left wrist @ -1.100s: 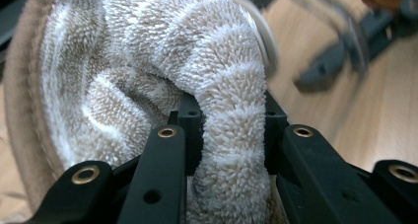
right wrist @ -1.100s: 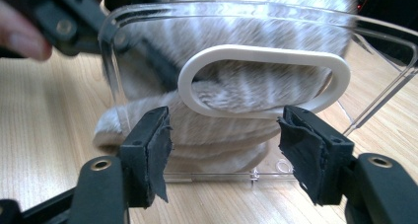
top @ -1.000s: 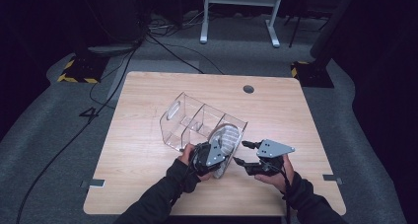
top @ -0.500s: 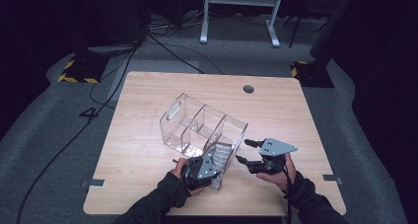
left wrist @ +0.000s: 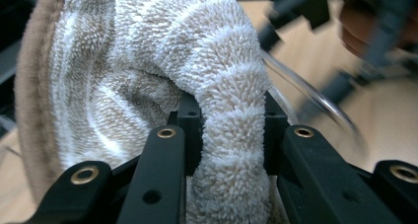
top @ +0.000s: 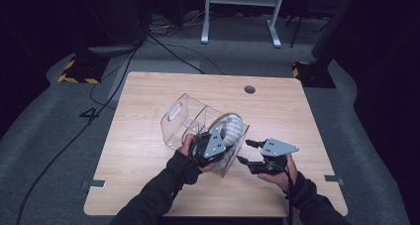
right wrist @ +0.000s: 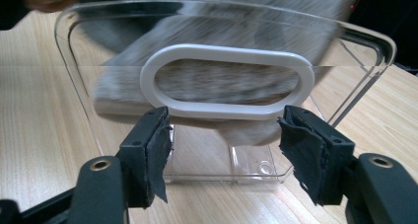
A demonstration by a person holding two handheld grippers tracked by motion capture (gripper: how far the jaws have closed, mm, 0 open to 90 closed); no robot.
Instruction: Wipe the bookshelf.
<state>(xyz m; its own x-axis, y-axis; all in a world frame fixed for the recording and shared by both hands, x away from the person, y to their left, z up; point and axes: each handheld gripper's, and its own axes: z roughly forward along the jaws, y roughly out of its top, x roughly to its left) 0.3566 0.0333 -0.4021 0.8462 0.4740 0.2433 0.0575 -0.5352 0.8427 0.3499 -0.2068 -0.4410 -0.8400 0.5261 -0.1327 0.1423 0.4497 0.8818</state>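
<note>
There is one striped fluffy towel [top: 229,132] between the left gripper's [top: 216,141] jaws, one clear plastic organizer box [top: 184,122] under it, and two grippers.

Jaws spread before clear bin [right wrist: 84,61]; grey towel [right wrist: 236,81] blurred behind white handle [right wrist: 226,54].

This looks like a lab or recording studio set up for filmed handling trials, not a home. A plain wooden worktop [top: 148,185] with a cable hole [top: 249,89] stands alone on grey carpet [top: 59,136], ringed by dark curtained surroundings. Black cables [top: 163,51] trail across the floor to a stand whose base is marked with yellow-and-black hazard tape [top: 79,71]. A white metal frame [top: 242,12] stands behind. A "4" [top: 91,114] is marked on the carpet, and metal brackets [top: 93,184] fix the worktop's edges.
</note>
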